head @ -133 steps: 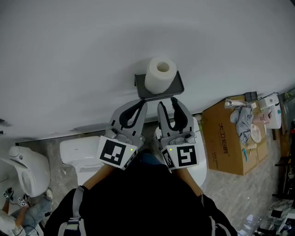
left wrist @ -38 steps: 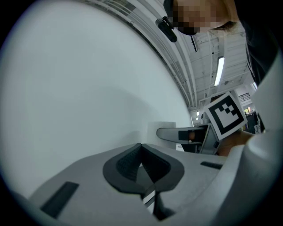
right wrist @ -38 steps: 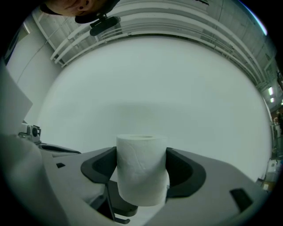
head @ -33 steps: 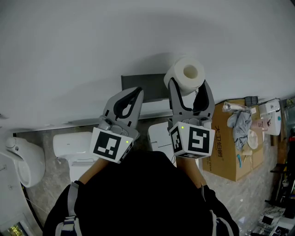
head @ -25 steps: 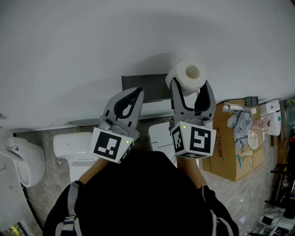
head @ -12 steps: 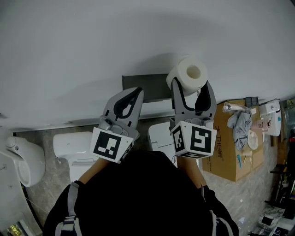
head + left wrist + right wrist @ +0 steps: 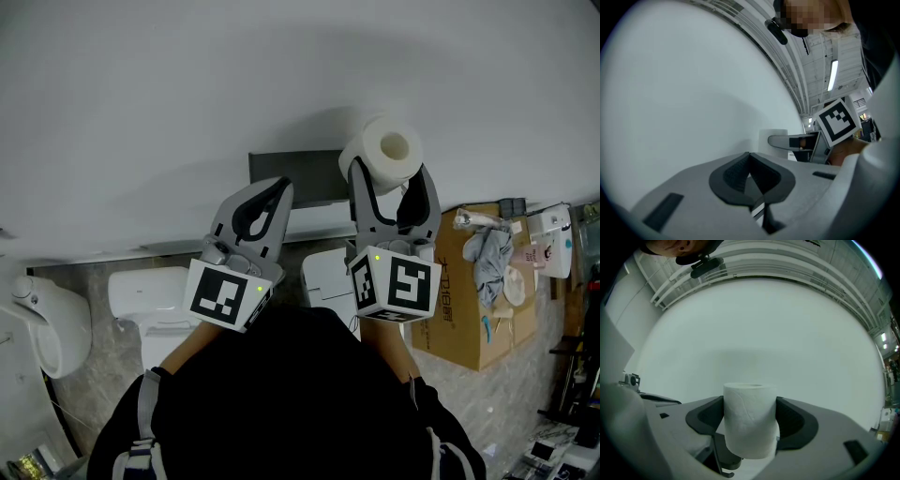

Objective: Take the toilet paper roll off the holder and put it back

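Right now the toilet paper roll (image 7: 386, 150) is clamped upright between my right gripper's (image 7: 386, 176) jaws, held clear to the right of the holder (image 7: 300, 173). My left gripper (image 7: 272, 192) is closed on nothing. I judge the return step is next: carry the roll back over the holder.

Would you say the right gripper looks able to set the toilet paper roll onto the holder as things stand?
Probably yes: the right gripper holds the toilet paper roll beside the bare holder, and the shut left gripper sits by its left part, apparently clear.
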{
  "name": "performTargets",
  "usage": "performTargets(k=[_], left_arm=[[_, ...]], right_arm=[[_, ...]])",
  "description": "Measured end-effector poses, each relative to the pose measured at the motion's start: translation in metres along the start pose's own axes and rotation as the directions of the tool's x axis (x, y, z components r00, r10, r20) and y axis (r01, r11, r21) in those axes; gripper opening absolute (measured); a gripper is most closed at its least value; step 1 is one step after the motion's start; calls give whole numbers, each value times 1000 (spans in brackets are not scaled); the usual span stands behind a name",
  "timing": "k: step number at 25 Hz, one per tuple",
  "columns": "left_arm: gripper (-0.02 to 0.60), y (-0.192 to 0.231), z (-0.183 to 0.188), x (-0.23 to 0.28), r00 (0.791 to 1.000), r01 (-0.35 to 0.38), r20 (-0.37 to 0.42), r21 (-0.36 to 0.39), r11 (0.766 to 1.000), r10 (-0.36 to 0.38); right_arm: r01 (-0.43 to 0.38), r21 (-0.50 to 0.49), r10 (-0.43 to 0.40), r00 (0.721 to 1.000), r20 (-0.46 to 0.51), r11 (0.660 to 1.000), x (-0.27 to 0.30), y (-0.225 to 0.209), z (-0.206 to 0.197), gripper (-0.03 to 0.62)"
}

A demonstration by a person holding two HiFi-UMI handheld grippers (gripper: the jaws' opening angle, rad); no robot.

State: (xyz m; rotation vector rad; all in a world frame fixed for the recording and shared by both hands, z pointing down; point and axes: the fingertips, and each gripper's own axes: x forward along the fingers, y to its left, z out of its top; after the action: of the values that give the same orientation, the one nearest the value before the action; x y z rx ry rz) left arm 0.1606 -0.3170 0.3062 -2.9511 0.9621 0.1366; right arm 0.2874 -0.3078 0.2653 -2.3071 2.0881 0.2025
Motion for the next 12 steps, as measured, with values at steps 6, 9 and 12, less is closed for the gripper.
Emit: performTargets(k=[6,9,12], left_arm=[[6,0,0,-3,1000,-13,-3,-2,1000,13],[6,3,0,-5,1000,-20,0,7,1000,20],[6,6,0,-7,999,-32,-2,8,999,32]], right_arm=[[-28,5,28,1000,5,1000,2,7,2,354],[-47,7,47,999,10,999,5,15,3,354],[-70,9,70,997,14,997,8,21,5,354]])
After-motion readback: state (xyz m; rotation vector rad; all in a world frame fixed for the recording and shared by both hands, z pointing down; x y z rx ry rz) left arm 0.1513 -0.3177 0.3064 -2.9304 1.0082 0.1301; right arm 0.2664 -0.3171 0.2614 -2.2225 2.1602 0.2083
